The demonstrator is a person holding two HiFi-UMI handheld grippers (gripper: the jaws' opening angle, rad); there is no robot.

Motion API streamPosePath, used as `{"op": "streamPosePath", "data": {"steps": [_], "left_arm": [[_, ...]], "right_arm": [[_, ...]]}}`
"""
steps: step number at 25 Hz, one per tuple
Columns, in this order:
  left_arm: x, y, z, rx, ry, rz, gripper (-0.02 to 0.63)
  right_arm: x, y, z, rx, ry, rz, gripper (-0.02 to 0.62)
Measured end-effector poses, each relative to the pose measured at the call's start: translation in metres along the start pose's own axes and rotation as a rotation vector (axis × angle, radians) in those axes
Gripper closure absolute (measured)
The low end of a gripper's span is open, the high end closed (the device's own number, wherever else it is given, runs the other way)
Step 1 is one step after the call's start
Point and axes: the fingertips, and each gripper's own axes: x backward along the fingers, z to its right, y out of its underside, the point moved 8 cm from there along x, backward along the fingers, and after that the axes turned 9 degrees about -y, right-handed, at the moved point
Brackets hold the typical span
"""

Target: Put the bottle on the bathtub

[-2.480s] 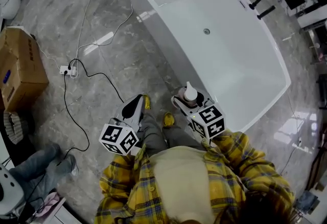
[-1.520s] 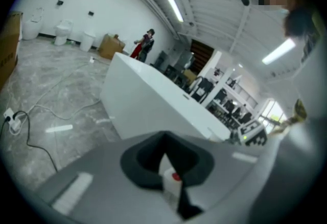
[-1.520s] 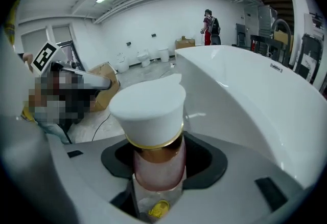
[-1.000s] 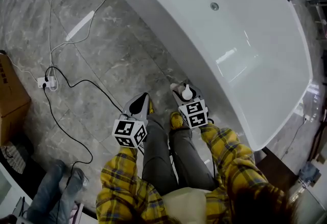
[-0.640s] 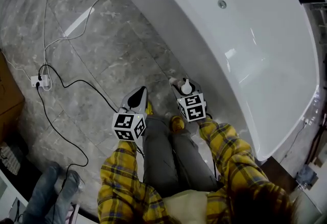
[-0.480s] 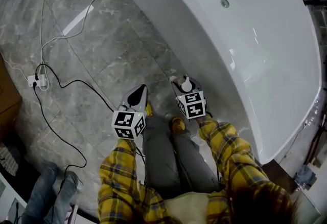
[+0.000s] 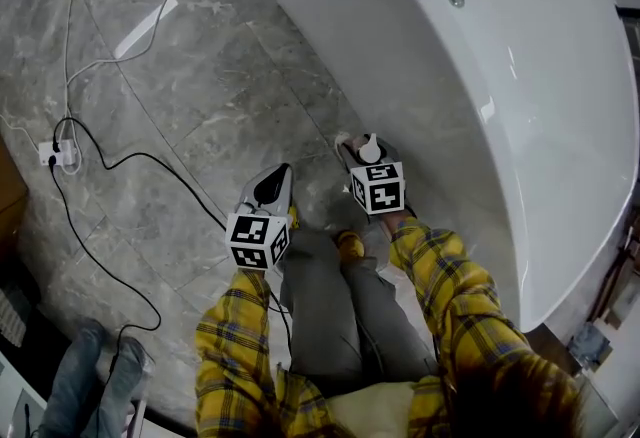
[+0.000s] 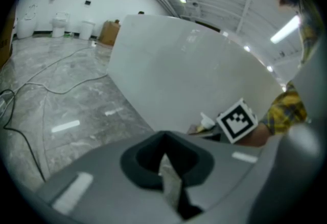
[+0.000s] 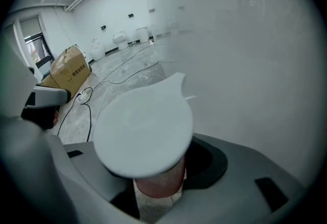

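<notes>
A pump bottle (image 7: 369,148) with a white pump top (image 9: 145,128) and a reddish-brown body (image 9: 161,179) stands upright between the jaws of my right gripper (image 7: 364,155), which is shut on it. It is held low, close beside the outer wall of the large white bathtub (image 7: 520,116); that wall (image 9: 245,59) fills the right gripper view. My left gripper (image 7: 268,192) hangs to the left over the floor, shut with nothing between its jaws. The bottle's top (image 8: 206,121) and the right gripper's marker cube (image 8: 236,120) show in the left gripper view, before the bathtub's side (image 8: 184,74).
Grey marble floor (image 7: 200,96) with a white cable (image 7: 95,46) and a black cable (image 7: 110,196) running to a power strip (image 7: 55,154). My legs and yellow shoe (image 7: 349,245) are below the grippers. Another person's legs (image 7: 90,381) stand at bottom left. A cardboard box (image 9: 69,72) sits farther off.
The head view has shifted closer along the tub's side. Both grippers kept their hold and spacing; the right one with the bottle moved slightly up and right.
</notes>
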Motion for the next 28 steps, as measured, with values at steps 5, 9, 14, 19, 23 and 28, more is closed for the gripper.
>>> {"op": "streamPosePath", "data": {"steps": [5, 9, 14, 19, 23, 28], "left_arm": [[-0.014, 0.017, 0.0, -0.046, 0.003, -0.039, 0.607], [-0.017, 0.024, -0.002, -0.037, 0.004, -0.043, 0.607], [-0.023, 0.028, -0.007, -0.027, -0.001, -0.032, 0.606], [-0.022, 0.03, -0.006, -0.024, 0.003, -0.026, 0.606], [-0.024, 0.034, -0.002, -0.029, 0.023, -0.019, 0.606], [-0.027, 0.038, 0.002, -0.03, 0.032, -0.026, 0.606]], "right_arm": [[-0.018, 0.005, 0.006, 0.009, 0.004, -0.014, 0.373], [-0.026, 0.012, 0.009, 0.015, 0.007, -0.027, 0.373], [-0.036, 0.019, 0.015, 0.009, 0.014, -0.026, 0.372], [-0.042, 0.03, 0.015, 0.0, -0.003, -0.036, 0.372], [-0.046, 0.038, 0.012, 0.007, -0.008, -0.042, 0.372], [-0.051, 0.05, 0.012, 0.043, -0.011, -0.064, 0.373]]}}
